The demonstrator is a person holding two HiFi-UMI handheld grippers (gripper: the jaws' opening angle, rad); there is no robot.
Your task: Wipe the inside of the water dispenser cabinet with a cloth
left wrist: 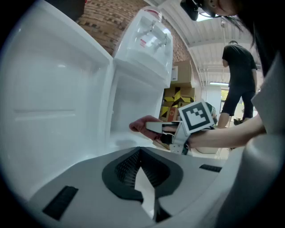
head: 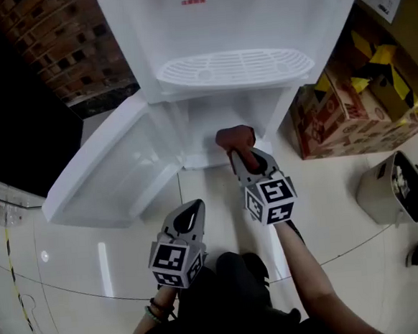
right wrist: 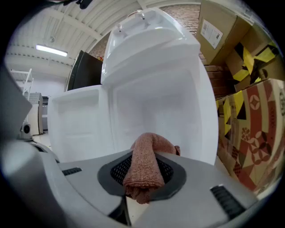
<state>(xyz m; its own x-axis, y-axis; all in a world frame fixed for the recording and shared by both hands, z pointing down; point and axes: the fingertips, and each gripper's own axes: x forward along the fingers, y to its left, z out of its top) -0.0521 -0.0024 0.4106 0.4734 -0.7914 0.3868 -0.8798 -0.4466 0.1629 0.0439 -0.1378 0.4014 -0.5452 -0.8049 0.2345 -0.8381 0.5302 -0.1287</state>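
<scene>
The white water dispenser point(head: 230, 24) stands ahead with its lower cabinet point(head: 199, 131) open and the door point(head: 106, 181) swung out to the left. My right gripper point(head: 246, 160) is shut on a reddish-brown cloth point(head: 235, 137) at the mouth of the cabinet. In the right gripper view the cloth point(right wrist: 146, 162) drapes out over the jaws toward the cabinet's back wall point(right wrist: 156, 102). My left gripper point(head: 192, 213) hangs lower left over the floor, shut and empty. From the left gripper view I see the cloth point(left wrist: 141, 124) and the right gripper point(left wrist: 153, 128) beside the open door point(left wrist: 49, 89).
Cardboard boxes point(head: 348, 108) stand close to the right of the dispenser. A beige bin point(head: 389, 188) sits on the floor further right. A brick wall point(head: 55, 45) is behind on the left. A person in black point(left wrist: 240, 67) stands in the background.
</scene>
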